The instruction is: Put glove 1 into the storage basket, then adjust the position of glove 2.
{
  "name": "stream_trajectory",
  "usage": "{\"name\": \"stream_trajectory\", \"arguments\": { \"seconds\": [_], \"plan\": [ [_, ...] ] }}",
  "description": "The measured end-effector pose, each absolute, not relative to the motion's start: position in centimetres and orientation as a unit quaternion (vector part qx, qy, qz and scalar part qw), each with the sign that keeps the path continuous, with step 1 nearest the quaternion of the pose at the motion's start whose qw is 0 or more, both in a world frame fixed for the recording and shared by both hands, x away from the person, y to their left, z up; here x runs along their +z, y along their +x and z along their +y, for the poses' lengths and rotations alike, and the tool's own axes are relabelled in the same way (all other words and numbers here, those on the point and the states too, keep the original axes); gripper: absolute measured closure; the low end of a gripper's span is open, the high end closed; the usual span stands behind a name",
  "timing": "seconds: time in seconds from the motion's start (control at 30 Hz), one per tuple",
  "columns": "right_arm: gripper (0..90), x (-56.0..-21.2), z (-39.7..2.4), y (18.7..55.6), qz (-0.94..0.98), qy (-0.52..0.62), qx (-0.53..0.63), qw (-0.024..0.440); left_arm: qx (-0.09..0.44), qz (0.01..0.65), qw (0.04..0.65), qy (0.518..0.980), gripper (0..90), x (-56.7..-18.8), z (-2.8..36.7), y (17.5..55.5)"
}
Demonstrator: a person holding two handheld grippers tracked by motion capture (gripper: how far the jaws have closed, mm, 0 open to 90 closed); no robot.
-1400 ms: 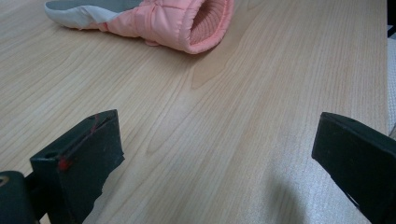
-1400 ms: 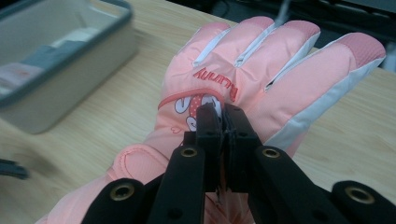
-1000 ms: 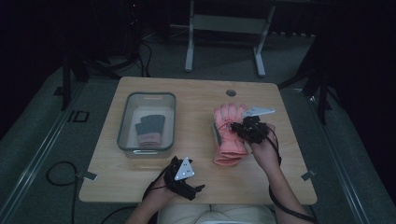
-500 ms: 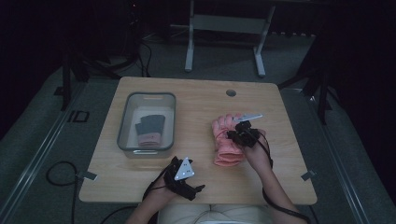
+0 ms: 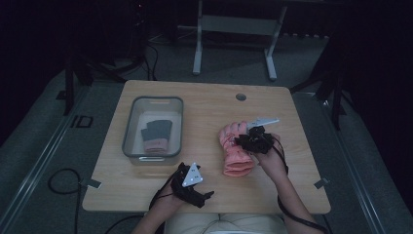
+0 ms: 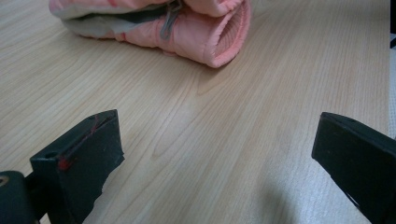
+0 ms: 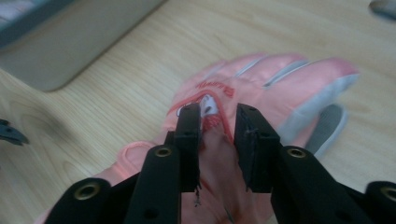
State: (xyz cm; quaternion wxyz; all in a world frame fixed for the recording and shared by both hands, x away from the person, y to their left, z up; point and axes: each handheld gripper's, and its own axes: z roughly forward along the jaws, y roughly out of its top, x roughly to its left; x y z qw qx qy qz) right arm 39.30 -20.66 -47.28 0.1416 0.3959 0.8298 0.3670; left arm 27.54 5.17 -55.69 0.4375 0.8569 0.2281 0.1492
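The glove is soft pink cloth with smoother grey panels and a ribbed knit cuff. The table is pale wood-grain, smooth and slightly glossy. The bin, upper left of the high view, looks like clear plastic. The right gripper is matt black plastic.

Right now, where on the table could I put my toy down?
Bare wood lies between the bin and the pink glove, along the far edge by the round hole, and right of the glove. The near edge is crowded with hands.

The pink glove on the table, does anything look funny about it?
A bit: the pink padded glove lies alone on the wooden table, while another glove lies in the clear plastic bin. No damage visible.
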Motion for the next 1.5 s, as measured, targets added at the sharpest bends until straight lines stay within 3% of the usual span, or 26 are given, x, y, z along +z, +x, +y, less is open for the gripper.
{"name": "stream_trajectory", "arguments": {
  "seconds": [0.13, 0.37, 0.57, 0.8, 0.9, 0.97, 1.17, 1.3, 1.5],
  "plan": [
    [62.8, -45.7, -21.0, 38.7, 0.827, 0.381, 0.383, 0.156, 0.152, 0.243, 0.439, 0.852, 1.4, -54.6, 5.1, 27.5],
    [58.6, -44.4, -22.1, 38.3, 0.825, 0.363, 0.401, 0.165, 0.173, 0.257, 0.466, 0.829, 1.4, -52.6, 5.1, 27.7],
    [58.4, -43.9, -23.3, 38.7, 0.817, 0.375, 0.397, 0.184, 0.183, 0.269, 0.498, 0.804, 3.8, -48.8, 4.2, 30.1],
    [55.5, -44.5, -22.7, 39.7, 0.809, 0.395, 0.389, 0.194, 0.141, 0.302, 0.505, 0.797, 5.7, -46.5, 2.7, 35.3],
    [52.1, -45.3, -22.3, 40.2, 0.810, 0.403, 0.383, 0.185, 0.125, 0.328, 0.499, 0.793, 7.6, -46.8, 1.9, 37.5],
    [49.3, -45.8, -22.3, 40.4, 0.808, 0.413, 0.382, 0.178, 0.127, 0.346, 0.483, 0.795, 14.6, -47.2, 1.2, 38.7],
    [41.6, -47.7, -22.4, 40.8, 0.815, 0.422, 0.365, 0.158, 0.087, 0.392, 0.437, 0.805, 15.3, -49.3, 0.3, 41.0],
    [37.6, -49.5, -23.2, 41.3, 0.823, 0.434, 0.343, 0.129, 0.023, 0.419, 0.383, 0.823, 15.3, -52.0, -0.5, 42.1],
    [35.5, -51.8, -24.2, 42.5, 0.827, 0.449, 0.332, 0.064, -0.044, 0.446, 0.396, 0.802, 22.0, -54.3, -0.8, 43.1]
  ]
}}
